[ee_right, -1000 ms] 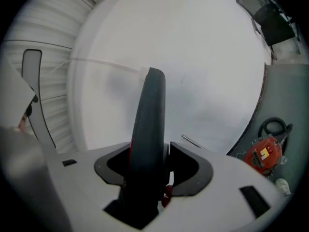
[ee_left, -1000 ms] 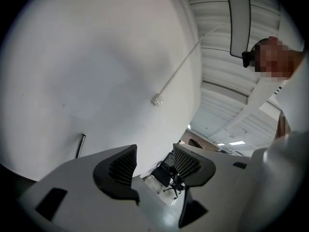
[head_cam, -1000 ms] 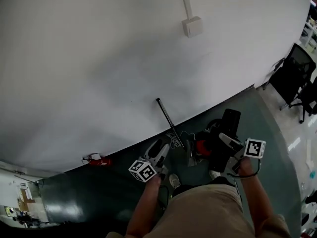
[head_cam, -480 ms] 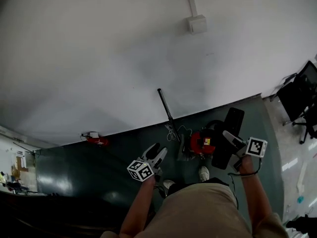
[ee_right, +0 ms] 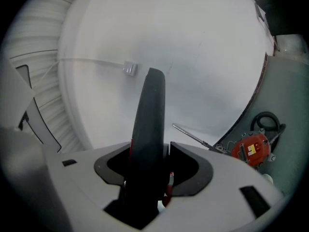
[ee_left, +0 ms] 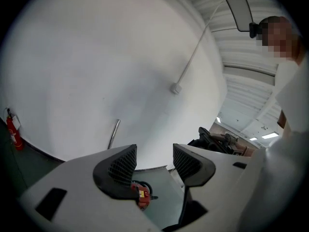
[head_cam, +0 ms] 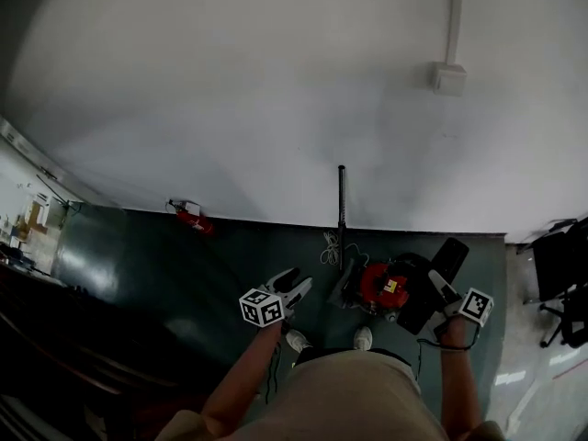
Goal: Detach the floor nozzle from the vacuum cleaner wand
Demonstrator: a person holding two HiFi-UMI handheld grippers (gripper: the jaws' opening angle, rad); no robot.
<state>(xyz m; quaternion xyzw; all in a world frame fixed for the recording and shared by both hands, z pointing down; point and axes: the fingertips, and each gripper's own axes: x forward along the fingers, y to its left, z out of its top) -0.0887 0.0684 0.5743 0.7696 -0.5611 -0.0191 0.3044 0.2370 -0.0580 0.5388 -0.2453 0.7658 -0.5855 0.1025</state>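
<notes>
Room: white wall (head_cam: 230,90) is meeting a dark green floor (head_cam: 147,274); a small box on a conduit (head_cam: 449,78) is sitting high on the wall, a red fire extinguisher (head_cam: 195,220) is lying at its foot, and black chairs (head_cam: 562,266) are showing at the right edge.
Wand: a thin dark wand (head_cam: 341,205) is leaning upright against the wall, and nothing is showing fitted on the part of it that can be seen.
Vacuum body: a red canister (head_cam: 381,285) is sitting on the floor just beside the foot of the wand, with a pale coil of cord (head_cam: 329,249) next to it.
Floor nozzle: a flat black piece, which I am taking to be the floor nozzle (head_cam: 450,255), is being held off the floor to the right of the canister, well apart from the wand.
Right gripper: the right gripper (head_cam: 439,288) is clamping that black piece, its jaws standing partly apart with both pads pressed on the piece's sides.
Left gripper: the left gripper (head_cam: 299,280) is hanging over the floor left of the canister, its jaws standing apart with only wall and floor showing between them.
Progress: the separation is looking done, since nozzle and wand are standing in different places; what is remaining, as I judge it, is setting the nozzle down and letting go.
Writing: a yellow label (ee_right: 248,150) is showing on the canister, too small to read; no brand name is showing, and the only other print is the square black-and-white markers on the gripper cubes.
</notes>
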